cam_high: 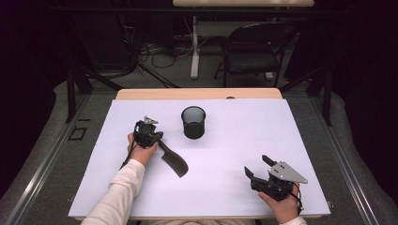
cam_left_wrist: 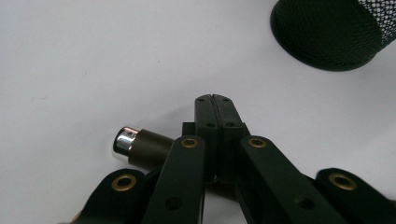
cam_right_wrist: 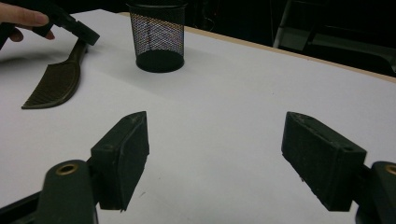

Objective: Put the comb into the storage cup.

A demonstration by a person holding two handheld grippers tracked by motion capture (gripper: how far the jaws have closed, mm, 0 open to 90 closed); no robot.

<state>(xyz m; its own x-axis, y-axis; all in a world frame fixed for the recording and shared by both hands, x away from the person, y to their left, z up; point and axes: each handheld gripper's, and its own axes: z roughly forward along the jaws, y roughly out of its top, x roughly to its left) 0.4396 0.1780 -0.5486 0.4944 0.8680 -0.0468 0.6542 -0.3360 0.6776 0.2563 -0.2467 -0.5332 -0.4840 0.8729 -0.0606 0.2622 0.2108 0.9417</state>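
Note:
A dark curved comb (cam_high: 174,162) lies on the white table sheet (cam_high: 234,136), its toothed end toward me. My left gripper (cam_high: 158,140) is shut on its handle. In the left gripper view the jaws (cam_left_wrist: 214,100) meet tip to tip, and the brown handle (cam_left_wrist: 150,149) with a silver end cap sticks out to the left beneath them. In the right gripper view the comb (cam_right_wrist: 55,85) rests flat at the far left, with the other gripper (cam_right_wrist: 77,29) on its handle. My right gripper (cam_high: 257,166) stands open near the front right, with bare table between its pads (cam_right_wrist: 122,156).
A black mesh cup (cam_high: 193,122) stands upright at the table's middle back, just right of the left gripper; it is seen too as the mesh cup (cam_left_wrist: 329,32) and the cup (cam_right_wrist: 157,36). A chair (cam_high: 256,49) and cables sit on the floor beyond the table.

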